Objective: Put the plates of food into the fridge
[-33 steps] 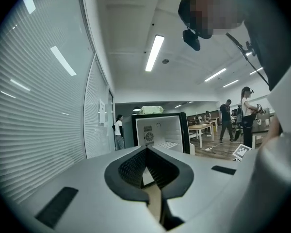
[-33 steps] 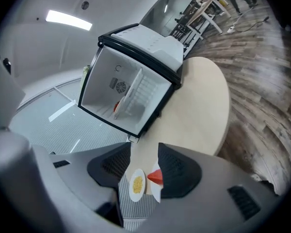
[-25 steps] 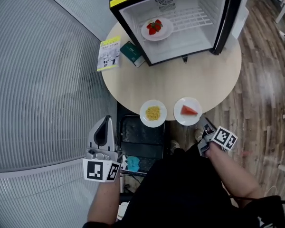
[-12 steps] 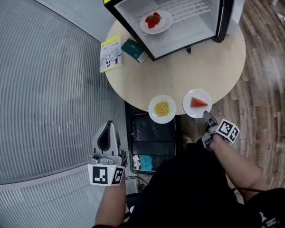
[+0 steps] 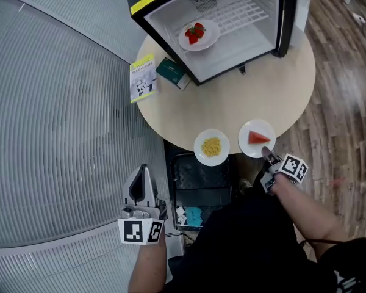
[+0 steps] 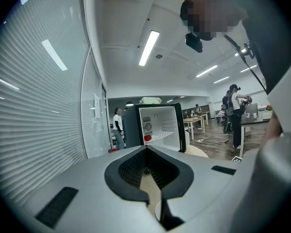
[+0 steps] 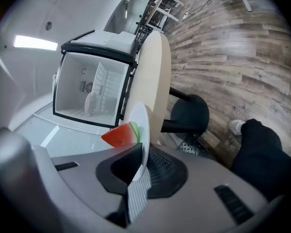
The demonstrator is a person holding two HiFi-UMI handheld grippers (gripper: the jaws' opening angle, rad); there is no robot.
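The watermelon plate (image 5: 257, 139) sits at the near edge of the round bench (image 5: 232, 102), a red wedge on it, and the right tool (image 5: 267, 154) has its rim. The jaws have just been closing, and in the right gripper view they pinch the white rim between their pads. Just beside it on the left, not touching, lies a second plate (image 5: 211, 147) with a heap of yellow food. At the far side of the bench stands the fridge (image 5: 232, 47), its door open, with the strawberry plate (image 5: 198, 35) inside on the left. A booklet (image 5: 143, 71) and a dark green box (image 5: 171, 70) lie left of the fridge. The left tool (image 5: 142, 170) hangs low, well away from the bench, its jaws together and empty.
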